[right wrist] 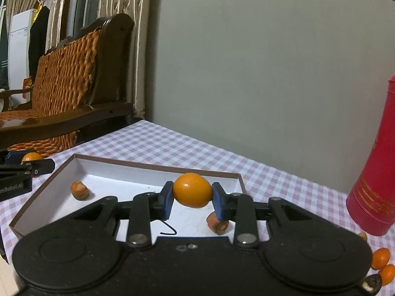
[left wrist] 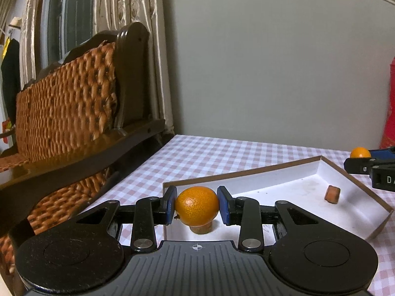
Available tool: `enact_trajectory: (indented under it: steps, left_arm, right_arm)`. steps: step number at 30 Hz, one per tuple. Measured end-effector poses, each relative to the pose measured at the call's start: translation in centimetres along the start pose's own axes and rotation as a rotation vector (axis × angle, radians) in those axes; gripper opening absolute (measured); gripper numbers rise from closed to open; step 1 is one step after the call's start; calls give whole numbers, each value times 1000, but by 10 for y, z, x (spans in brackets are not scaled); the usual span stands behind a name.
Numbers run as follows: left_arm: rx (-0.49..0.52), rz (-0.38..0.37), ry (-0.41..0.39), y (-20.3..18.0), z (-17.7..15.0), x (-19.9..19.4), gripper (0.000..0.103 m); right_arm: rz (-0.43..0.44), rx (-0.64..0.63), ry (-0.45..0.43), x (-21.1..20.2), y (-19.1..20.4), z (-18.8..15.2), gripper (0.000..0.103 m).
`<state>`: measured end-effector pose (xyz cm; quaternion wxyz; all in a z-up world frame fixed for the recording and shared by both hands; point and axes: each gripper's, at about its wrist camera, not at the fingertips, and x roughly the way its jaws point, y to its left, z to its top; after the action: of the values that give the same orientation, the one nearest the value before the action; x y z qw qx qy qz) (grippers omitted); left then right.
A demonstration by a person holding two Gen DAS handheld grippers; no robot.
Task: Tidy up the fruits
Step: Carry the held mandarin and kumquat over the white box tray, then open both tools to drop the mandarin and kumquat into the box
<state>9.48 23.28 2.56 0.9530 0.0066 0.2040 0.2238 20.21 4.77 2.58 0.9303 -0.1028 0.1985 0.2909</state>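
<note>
Orange and glossy, a pitted kumquat sits pinched between your left gripper's blue pads; your right gripper clamps a smoother kumquat. Both hang over the white tray holding carrot chunks on checked cloth.

Dim, warm indoor light, soft shadows, strong fisheye bending at edges, sharp focus.

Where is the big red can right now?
The red can stands on the checked tablecloth at the far right of the right wrist view, beside the white tray. A few small oranges lie just in front of it.
</note>
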Motion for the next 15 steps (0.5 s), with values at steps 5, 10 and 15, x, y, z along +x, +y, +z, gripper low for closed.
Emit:
enact_trajectory:
  steps: [5, 10, 15]
  left_arm:
    - [-2, 5, 16, -2, 8, 16, 36]
    - [1, 11, 28, -4, 13, 31, 36]
    - [-37, 35, 29, -2, 20, 43, 67]
  right_arm:
    - [7, -18, 18, 16, -2, 5, 24]
    - [20, -15, 29, 30, -6, 13, 24]
    - [14, -2, 88, 55, -12, 25, 51]
